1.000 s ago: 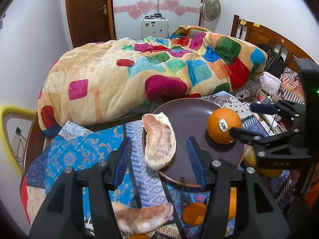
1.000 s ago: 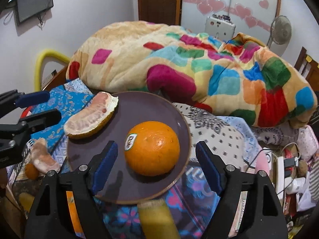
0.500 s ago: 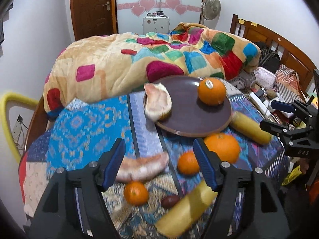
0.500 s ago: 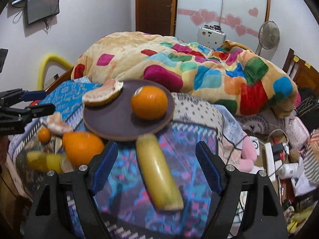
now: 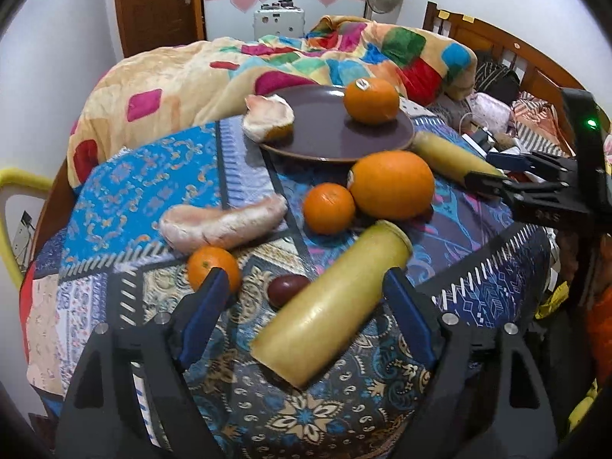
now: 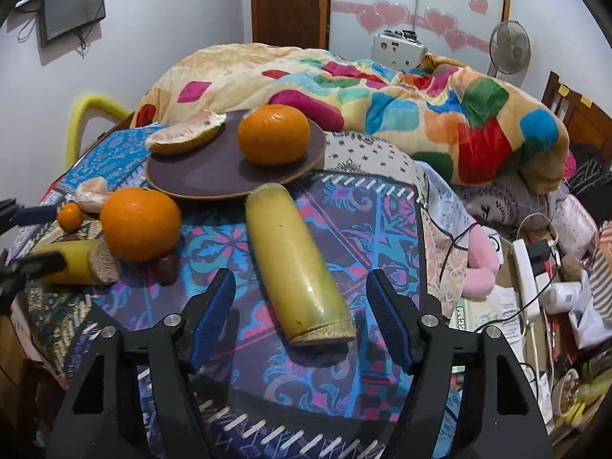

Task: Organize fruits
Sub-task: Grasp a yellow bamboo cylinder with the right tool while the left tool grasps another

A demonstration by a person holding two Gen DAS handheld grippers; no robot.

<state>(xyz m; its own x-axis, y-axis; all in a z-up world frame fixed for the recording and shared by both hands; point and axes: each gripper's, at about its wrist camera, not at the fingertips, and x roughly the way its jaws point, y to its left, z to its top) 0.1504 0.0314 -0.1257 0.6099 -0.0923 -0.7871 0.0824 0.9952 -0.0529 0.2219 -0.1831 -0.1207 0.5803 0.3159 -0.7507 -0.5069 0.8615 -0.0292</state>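
A brown plate (image 5: pixel 332 141) (image 6: pixel 214 176) at the table's far side holds an orange (image 5: pixel 370 100) (image 6: pixel 273 134) and a pomelo wedge (image 5: pixel 267 118) (image 6: pixel 185 135). On the cloth lie a big orange (image 5: pixel 392 185) (image 6: pixel 139 223), two small oranges (image 5: pixel 328 208) (image 5: pixel 212 266), a second pomelo wedge (image 5: pixel 222 223), a dark red fruit (image 5: pixel 285 288) and two yellow cut stalks (image 5: pixel 332 306) (image 6: pixel 296 264). My left gripper (image 5: pixel 306 313) is open around the near stalk's end. My right gripper (image 6: pixel 302 317) is open and empty, straddling the other stalk.
A bed with a patchwork blanket (image 5: pixel 237 61) lies right behind the table. A yellow chair back (image 5: pixel 11 199) stands at the left. Cables, a power strip (image 6: pixel 529 279) and clutter fill the floor to the right. The table edge is close below both grippers.
Both grippers have pulled back from the plate towards the table's near edge. The loose fruit on the cloth has come into view. Both stay open.
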